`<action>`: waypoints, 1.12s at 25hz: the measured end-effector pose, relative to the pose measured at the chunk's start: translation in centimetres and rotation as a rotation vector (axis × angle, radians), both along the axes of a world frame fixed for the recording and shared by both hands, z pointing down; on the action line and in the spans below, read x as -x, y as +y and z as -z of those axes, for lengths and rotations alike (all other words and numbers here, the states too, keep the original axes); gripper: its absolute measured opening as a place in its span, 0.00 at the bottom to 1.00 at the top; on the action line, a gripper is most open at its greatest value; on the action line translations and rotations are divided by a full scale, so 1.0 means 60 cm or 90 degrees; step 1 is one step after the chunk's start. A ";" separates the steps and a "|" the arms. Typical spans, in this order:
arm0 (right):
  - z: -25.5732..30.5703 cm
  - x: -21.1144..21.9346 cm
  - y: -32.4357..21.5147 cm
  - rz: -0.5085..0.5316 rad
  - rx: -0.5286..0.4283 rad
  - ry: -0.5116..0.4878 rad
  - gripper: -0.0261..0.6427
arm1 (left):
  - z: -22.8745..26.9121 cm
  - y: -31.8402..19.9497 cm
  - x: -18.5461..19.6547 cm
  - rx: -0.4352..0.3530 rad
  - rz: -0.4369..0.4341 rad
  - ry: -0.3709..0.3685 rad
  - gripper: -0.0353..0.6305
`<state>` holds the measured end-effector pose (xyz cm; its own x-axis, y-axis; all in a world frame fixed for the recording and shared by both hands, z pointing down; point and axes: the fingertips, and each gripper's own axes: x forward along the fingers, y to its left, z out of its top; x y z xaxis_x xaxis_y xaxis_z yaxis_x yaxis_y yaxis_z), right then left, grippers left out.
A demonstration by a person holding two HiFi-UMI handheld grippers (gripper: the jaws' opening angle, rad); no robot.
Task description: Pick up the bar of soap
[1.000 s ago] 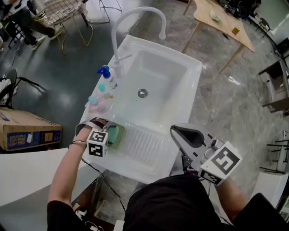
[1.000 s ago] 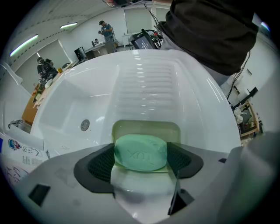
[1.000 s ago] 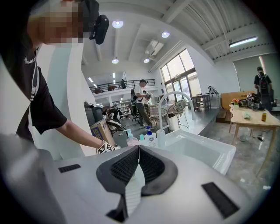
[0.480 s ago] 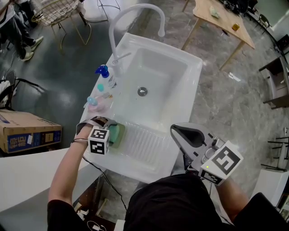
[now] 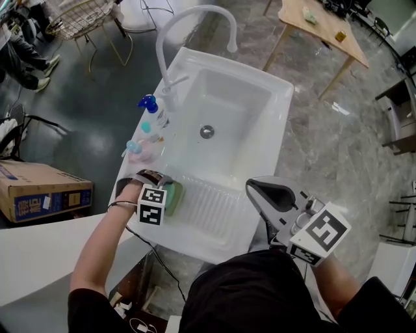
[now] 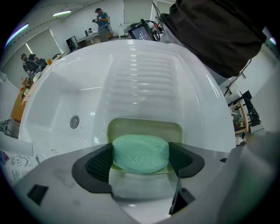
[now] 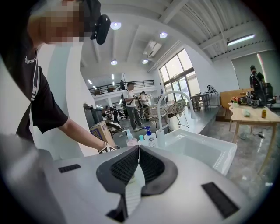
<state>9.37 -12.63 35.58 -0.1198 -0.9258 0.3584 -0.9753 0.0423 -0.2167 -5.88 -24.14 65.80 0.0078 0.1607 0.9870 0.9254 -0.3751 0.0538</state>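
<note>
A mint-green bar of soap [image 6: 141,153] lies on a pale yellow-green soap dish [image 6: 144,126] at the near left corner of the white sink unit [image 5: 281,88]. My left gripper [image 6: 141,160] points straight down over it. Its jaws have just been opening, and the soap sits between the two black pads [image 6: 97,162] without being lifted. From the head view the soap [image 5: 173,196] peeks out beside the left gripper [image 5: 162,192]. My right gripper [image 5: 270,194] hangs off the sink's near right side, shut with nothing in it [image 7: 138,151].
The ribbed draining board [image 5: 211,209] lies right of the soap dish, with the basin and drain [image 5: 207,132] beyond. A curved white faucet [image 5: 195,19] and several pump bottles [image 5: 153,112] line the left rim. A cardboard box [image 5: 42,192] stands on the floor at left.
The left gripper has shifted only slightly over the soap, which still lies on its dish. The right gripper has stayed where it was.
</note>
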 end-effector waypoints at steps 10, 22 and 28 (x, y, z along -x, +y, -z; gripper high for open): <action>0.007 -0.008 0.004 -0.004 -0.008 0.004 0.05 | 0.001 -0.001 -0.001 0.000 -0.016 0.020 0.62; 0.019 -0.009 0.007 -0.003 -0.017 0.011 0.05 | 0.016 -0.004 0.001 0.016 0.072 0.057 0.63; 0.025 -0.010 0.009 0.002 -0.024 0.008 0.05 | 0.042 -0.008 0.001 0.046 0.152 0.086 0.63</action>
